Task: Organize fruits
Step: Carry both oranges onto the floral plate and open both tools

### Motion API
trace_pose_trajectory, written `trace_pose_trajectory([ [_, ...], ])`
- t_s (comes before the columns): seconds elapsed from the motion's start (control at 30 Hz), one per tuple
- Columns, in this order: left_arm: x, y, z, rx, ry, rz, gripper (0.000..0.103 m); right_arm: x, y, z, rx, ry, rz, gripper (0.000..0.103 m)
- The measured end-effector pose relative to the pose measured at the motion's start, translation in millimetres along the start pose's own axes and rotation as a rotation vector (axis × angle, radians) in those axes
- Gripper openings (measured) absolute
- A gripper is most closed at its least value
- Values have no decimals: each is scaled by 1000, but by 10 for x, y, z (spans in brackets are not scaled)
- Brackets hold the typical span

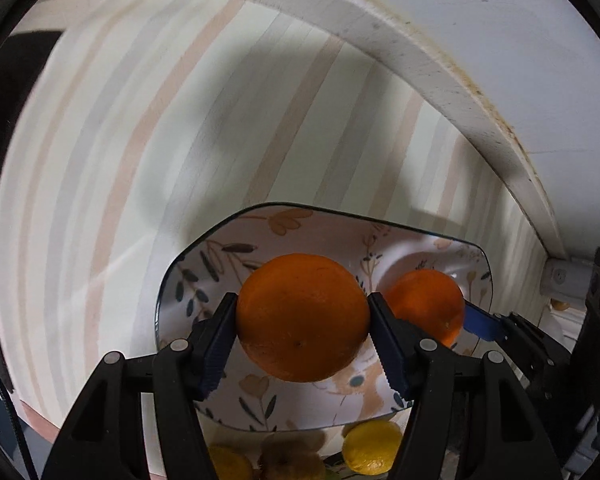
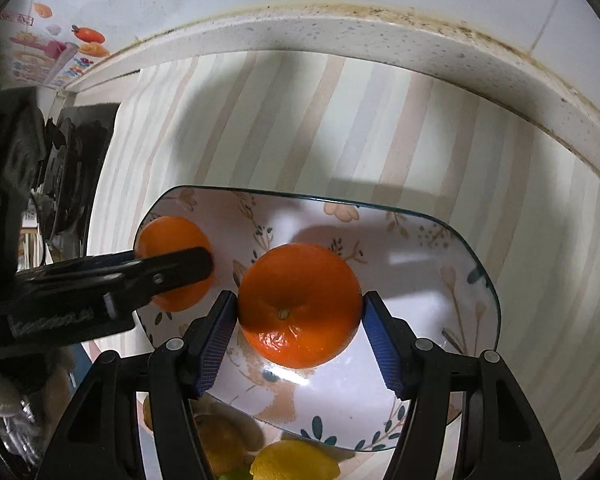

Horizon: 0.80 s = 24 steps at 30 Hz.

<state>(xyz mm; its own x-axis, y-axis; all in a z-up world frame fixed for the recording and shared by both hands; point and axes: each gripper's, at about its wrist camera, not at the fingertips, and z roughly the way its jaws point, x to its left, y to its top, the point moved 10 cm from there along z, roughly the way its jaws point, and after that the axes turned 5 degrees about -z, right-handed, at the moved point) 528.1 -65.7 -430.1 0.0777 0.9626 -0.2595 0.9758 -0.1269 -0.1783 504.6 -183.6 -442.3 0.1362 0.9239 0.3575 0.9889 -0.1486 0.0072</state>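
- Left tool (image 1: 302, 320) has an orange (image 1: 302, 316) pinched between its blue-padded fingers (image 1: 216, 354), holding it over the left end of the floral plate (image 1: 228, 240).
- Right tool (image 2: 300, 320) frames a second orange (image 2: 299, 304), stem end facing the camera, blue pads (image 2: 382, 346) right at its sides; the left pad touches the peel, the right pad looks to show a sliver of gap, so I cannot tell whether it grips or merely brackets it.
- That second orange sits over the middle of the plate; whether it rests on the glaze I cannot tell.
- In the left wrist view the right tool (image 1: 460, 320) comes in from the right edge with its orange (image 1: 424, 306).
- In the right wrist view the left tool's black finger (image 2: 180, 266) crosses the first orange (image 2: 172, 240).
- Lemons (image 1: 372, 446) lie just past the plate's near rim, partly hidden by the tool frames.
- Everything stands on a table under a pastel striped cloth (image 1: 100, 160), backed by a speckled white ledge (image 2: 340, 36).
- A colourful printed package (image 2: 48, 60) sits far left; its writing is too blurred to read.
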Motion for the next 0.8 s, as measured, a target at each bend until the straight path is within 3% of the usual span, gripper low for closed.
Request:
trace_pose_trajectory([
  [0.1,38,-8,-17,9,-3,-22,62,23,-4,15,21,-1,0,69],
  [0.17,44,2,-31,13,-7,-20,62,43,-11,-12,18,7,10,89],
  [0.2,59,2,-33,18,-4,-20,62,58,-14,-25,18,13,13,92],
  [0.27,24,2,11,21,-12,-28,66,47,-38,-76,14,21,24,93],
  [0.3,10,4,4,17,-23,-32,81,37,-58,-104,12,27,32,93],
  [0.33,17,8,-35,4,-19,-32,89,31,-71,-137,9,32,37,93],
  [0.53,53,-28,-357,-103,33,-7,89,-76,-228,-426,-43,-76,29,95],
  [0.7,201,-252,-682,-240,193,29,89,-111,-464,-679,-97,-189,23,95],
  [0.8,295,-455,-838,-292,223,32,89,-97,-611,-802,-118,-211,14,95],
])
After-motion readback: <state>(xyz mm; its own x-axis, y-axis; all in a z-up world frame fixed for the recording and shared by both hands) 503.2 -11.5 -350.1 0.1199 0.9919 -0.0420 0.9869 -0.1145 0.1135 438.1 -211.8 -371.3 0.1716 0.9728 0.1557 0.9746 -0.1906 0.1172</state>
